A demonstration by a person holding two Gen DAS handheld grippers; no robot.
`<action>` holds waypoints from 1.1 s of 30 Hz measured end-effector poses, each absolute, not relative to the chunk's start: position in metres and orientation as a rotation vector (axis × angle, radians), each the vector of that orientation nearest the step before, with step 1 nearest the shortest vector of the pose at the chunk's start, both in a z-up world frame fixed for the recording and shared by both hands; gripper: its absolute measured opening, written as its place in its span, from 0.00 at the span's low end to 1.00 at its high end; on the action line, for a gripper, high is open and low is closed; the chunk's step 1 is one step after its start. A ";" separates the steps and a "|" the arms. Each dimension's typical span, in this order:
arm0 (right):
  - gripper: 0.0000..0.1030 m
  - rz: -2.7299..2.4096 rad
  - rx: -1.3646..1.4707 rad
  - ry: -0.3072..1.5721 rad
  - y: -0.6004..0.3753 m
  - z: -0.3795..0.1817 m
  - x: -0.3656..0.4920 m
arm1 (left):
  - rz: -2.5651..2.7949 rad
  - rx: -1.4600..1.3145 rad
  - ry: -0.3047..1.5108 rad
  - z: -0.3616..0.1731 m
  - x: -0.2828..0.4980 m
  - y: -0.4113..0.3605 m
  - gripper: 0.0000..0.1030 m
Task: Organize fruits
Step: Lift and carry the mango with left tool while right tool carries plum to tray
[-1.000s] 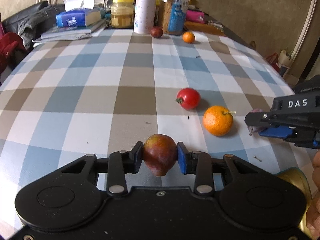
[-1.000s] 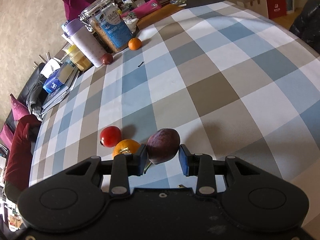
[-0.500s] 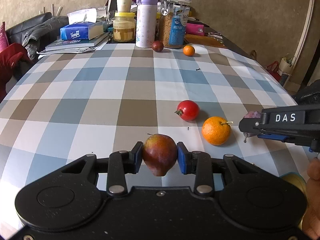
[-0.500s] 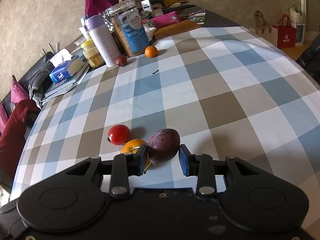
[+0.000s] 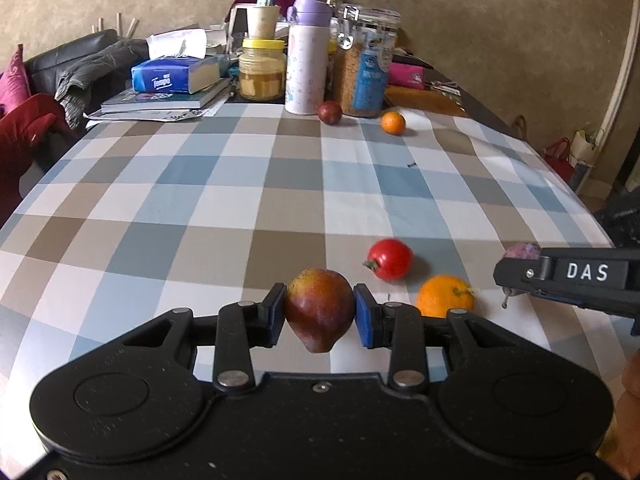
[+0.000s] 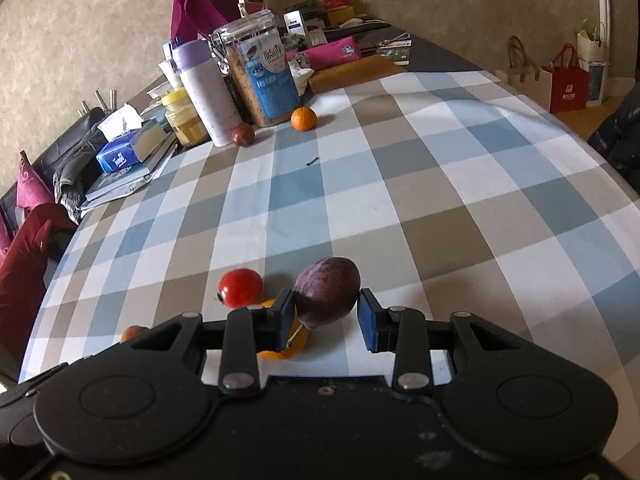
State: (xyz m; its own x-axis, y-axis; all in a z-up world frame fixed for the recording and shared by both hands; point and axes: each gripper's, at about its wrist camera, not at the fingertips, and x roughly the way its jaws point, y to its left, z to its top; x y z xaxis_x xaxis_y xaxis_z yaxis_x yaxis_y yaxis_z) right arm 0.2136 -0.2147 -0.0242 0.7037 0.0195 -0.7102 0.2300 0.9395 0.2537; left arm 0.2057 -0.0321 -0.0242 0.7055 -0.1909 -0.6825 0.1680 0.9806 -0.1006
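My left gripper (image 5: 320, 314) is shut on a red-brown pear (image 5: 319, 309), held just above the checked cloth. My right gripper (image 6: 326, 314) holds a purple plum (image 6: 327, 291) against its left pad, with a small gap at the right pad; it also shows at the right of the left wrist view (image 5: 520, 252). A red tomato (image 5: 390, 259) and an orange (image 5: 445, 301) lie on the cloth between the two grippers. They also show in the right wrist view: the tomato (image 6: 240, 288) and the orange (image 6: 280, 350), partly hidden behind the left finger.
At the table's far end stand a small dark plum (image 5: 330, 113), a small orange (image 5: 393, 123), a white bottle (image 5: 307, 68), a glass jar (image 5: 366, 66), a yellow-lidded jar (image 5: 261, 70) and a tissue box (image 5: 176, 76) on books. Bags (image 6: 568, 80) stand on the floor at right.
Both views have tilted up and drawn back slightly. Each gripper keeps its fruit. The right gripper now sits level, a little higher over the cloth beside the orange.
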 end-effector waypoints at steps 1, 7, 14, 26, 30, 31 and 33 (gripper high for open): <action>0.35 -0.119 0.337 0.782 -0.214 -0.023 0.215 | -0.198 -0.035 0.764 -0.024 0.208 -0.032 0.43; 0.35 -0.138 0.306 0.779 -0.215 -0.024 0.226 | -0.172 -0.024 0.760 -0.023 0.220 -0.031 0.43; 0.35 -0.159 0.350 0.784 -0.228 -0.024 0.233 | -0.150 -0.012 0.752 -0.017 0.225 -0.035 0.43; 0.35 -0.157 0.326 0.764 -0.227 -0.019 0.219 | -0.155 0.050 0.797 -0.002 0.211 -0.046 0.43; 0.35 -0.130 0.322 0.771 -0.226 -0.015 0.206 | -0.163 0.052 0.840 0.006 0.200 -0.044 0.43; 0.35 -0.122 0.321 0.772 -0.225 -0.014 0.202 | -0.171 0.043 0.851 0.007 0.196 -0.043 0.43; 0.35 -0.102 0.320 0.774 -0.225 -0.013 0.192 | -0.189 0.032 0.881 0.008 0.188 -0.041 0.43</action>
State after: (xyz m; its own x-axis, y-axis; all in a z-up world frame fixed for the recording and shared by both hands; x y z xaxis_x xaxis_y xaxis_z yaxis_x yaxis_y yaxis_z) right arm 0.1916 -0.2246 -0.0128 0.7128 0.0261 -0.7009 0.2072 0.9469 0.2459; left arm 0.1884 -0.0410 0.0077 0.6209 -0.1512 -0.7692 0.1771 0.9829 -0.0502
